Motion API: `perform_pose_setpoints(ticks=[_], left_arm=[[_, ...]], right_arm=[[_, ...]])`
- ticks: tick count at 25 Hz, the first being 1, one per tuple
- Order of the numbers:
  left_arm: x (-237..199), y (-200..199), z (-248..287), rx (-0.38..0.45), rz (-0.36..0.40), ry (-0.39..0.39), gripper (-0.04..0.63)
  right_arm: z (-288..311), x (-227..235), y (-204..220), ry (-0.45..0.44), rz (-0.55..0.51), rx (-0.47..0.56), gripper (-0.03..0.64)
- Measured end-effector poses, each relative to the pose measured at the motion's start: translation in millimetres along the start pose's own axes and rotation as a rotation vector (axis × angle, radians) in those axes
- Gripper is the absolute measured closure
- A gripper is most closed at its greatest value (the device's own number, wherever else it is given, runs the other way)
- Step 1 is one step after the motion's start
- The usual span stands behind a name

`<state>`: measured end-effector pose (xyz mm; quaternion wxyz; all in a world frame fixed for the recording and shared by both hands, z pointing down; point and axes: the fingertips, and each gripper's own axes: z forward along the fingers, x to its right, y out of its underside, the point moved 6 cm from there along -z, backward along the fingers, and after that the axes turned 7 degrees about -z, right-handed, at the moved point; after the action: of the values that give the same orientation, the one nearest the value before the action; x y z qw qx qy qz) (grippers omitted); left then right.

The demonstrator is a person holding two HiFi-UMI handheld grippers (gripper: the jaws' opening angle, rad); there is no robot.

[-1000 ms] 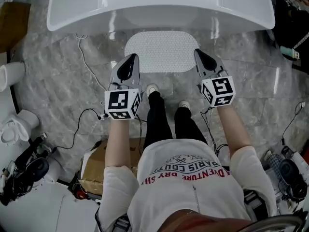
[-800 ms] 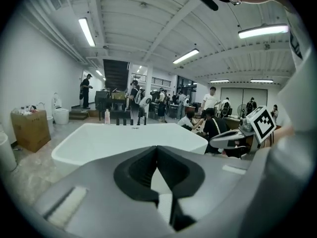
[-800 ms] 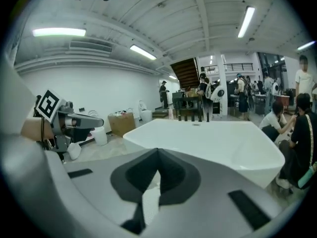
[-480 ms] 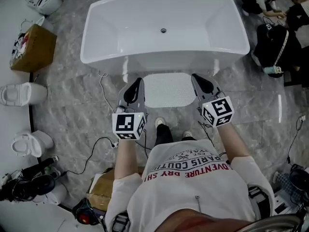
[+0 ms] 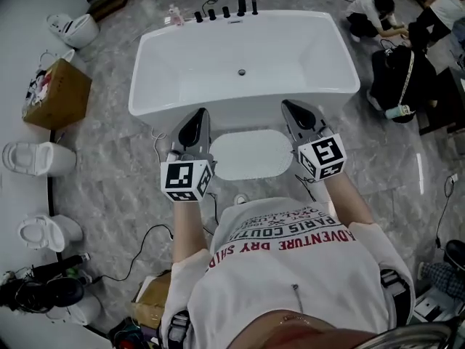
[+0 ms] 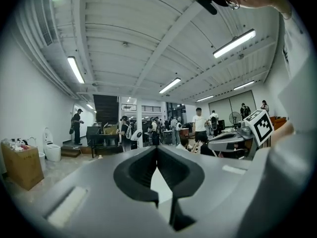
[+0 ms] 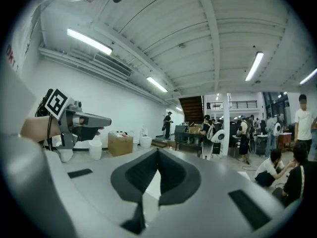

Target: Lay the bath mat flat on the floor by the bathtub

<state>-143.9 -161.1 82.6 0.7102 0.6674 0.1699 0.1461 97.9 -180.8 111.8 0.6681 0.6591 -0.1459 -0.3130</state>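
A white oval bath mat [image 5: 250, 154] lies flat on the grey marble floor, right in front of the white bathtub [image 5: 244, 60]. In the head view my left gripper [image 5: 198, 113] is raised at the mat's left end, shut with nothing in it. My right gripper [image 5: 287, 105] is raised at the mat's right end, also shut and empty. Both are held up high and level, pointing across the room. In the left gripper view the left gripper [image 6: 157, 148] has its jaws closed together. The right gripper [image 7: 157, 151] in its own view shows the same.
A cardboard box [image 5: 57, 93] and toilets [image 5: 38, 158] stand along the left wall. Cables [image 5: 142, 237] trail on the floor by my feet. Bags [image 5: 399, 75] and crouching people [image 5: 373, 14] are at the far right. Several people stand in the hall beyond.
The view has pulled up and back: the whole bathtub now shows and the mat looks smaller. Both grippers stayed shut and rose with me, away from the mat.
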Motion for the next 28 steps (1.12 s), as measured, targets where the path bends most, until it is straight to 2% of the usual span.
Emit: perform_pose_setpoints(ticks=[5,14,22,28], left_arm=[[1,-9,-6,0.012,0.026,0.015,0.583],[2,-14,-14,0.005,0.013,0.016,0.583],[9,-25,-25,0.041,0.016,0.028,0.583],[7,-19,-27,0.022,0.000,0.027,0.583]], right_arm=[[-4,-3,-14,0.002,0.011,0.031,0.609],[-3,-10,-22,0.000,-0.006,0.038,0.609],[-12,-17,-26,-0.005,-0.002,0.045,0.609],[-13,-21,-25,0.000,0.002,0.041,0.609]])
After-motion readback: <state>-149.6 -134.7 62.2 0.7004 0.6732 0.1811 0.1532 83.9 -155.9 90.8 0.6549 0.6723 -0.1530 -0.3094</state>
